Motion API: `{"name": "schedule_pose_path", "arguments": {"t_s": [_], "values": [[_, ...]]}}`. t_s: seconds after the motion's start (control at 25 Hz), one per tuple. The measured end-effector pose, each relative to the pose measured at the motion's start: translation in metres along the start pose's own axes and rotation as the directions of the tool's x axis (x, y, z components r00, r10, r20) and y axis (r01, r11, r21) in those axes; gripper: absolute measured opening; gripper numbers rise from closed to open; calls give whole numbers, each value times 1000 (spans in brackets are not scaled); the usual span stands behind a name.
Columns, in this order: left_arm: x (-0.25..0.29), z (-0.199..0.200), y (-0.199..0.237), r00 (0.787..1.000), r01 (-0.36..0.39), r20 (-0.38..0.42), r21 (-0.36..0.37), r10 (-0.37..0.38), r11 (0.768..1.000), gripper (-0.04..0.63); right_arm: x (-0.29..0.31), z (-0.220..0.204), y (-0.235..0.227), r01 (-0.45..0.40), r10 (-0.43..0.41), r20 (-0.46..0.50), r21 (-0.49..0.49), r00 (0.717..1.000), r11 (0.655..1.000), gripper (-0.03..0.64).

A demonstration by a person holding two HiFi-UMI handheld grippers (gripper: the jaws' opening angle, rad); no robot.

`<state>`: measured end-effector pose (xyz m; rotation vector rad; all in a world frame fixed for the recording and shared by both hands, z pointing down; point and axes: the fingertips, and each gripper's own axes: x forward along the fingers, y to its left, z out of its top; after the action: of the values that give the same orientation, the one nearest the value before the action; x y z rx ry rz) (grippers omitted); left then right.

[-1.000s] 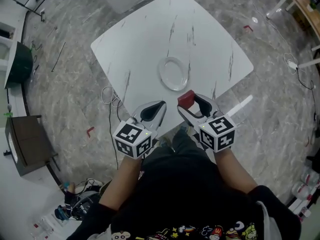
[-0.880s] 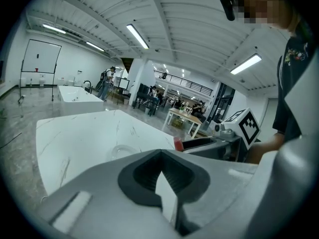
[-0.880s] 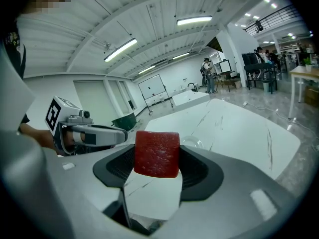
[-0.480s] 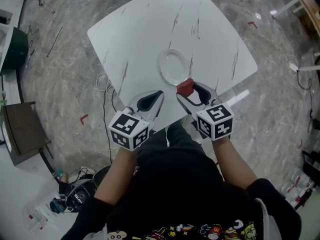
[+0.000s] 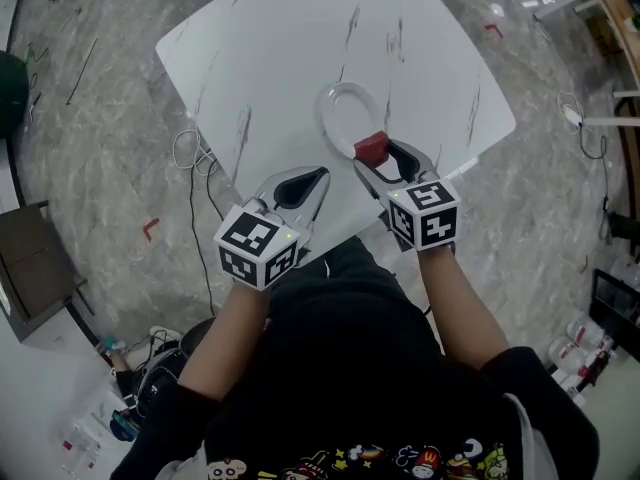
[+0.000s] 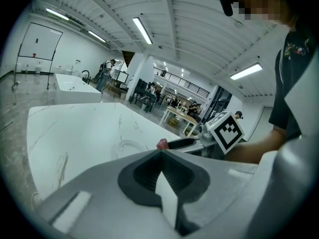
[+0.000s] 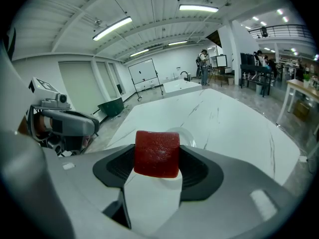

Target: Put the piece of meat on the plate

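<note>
A dark red cube of meat is clamped between the jaws of my right gripper, just at the near rim of the clear glass plate on the white marbled table. The plate holds nothing. My left gripper is shut with nothing in it, over the table's near edge to the left of the right one. In the left gripper view the meat and the plate show ahead.
The table is bare apart from the plate. Loose cables lie on the marble floor at its left. A dark cabinet stands at far left, a wooden bench at upper right.
Both grippers have moved forward over the table. The right one has carried the meat from the table's near edge up to the plate's near rim.
</note>
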<state>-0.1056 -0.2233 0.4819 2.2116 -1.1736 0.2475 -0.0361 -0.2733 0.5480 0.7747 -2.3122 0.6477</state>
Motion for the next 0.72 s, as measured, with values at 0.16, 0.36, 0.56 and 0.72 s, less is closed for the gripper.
{"name": "schedule_pose_path", "arguments": {"t_s": [0.16,0.36,0.56,0.72], "values": [[-2,-1,12,1000,25,2,-15,-25,1000,0,19,-2,-2,30,-30,-30,-3,999,1000,302],[-1,-7,23,999,47,-4,-31,-47,998,0,43,-9,-11,62,-63,-75,-12,995,998,302],[-2,-12,36,998,56,-3,-54,-56,997,0,66,-13,-26,99,-101,-117,-22,988,995,302],[-5,-16,46,998,56,-6,-73,-57,996,0,81,-19,-33,109,-112,-167,-26,980,994,302]]}}
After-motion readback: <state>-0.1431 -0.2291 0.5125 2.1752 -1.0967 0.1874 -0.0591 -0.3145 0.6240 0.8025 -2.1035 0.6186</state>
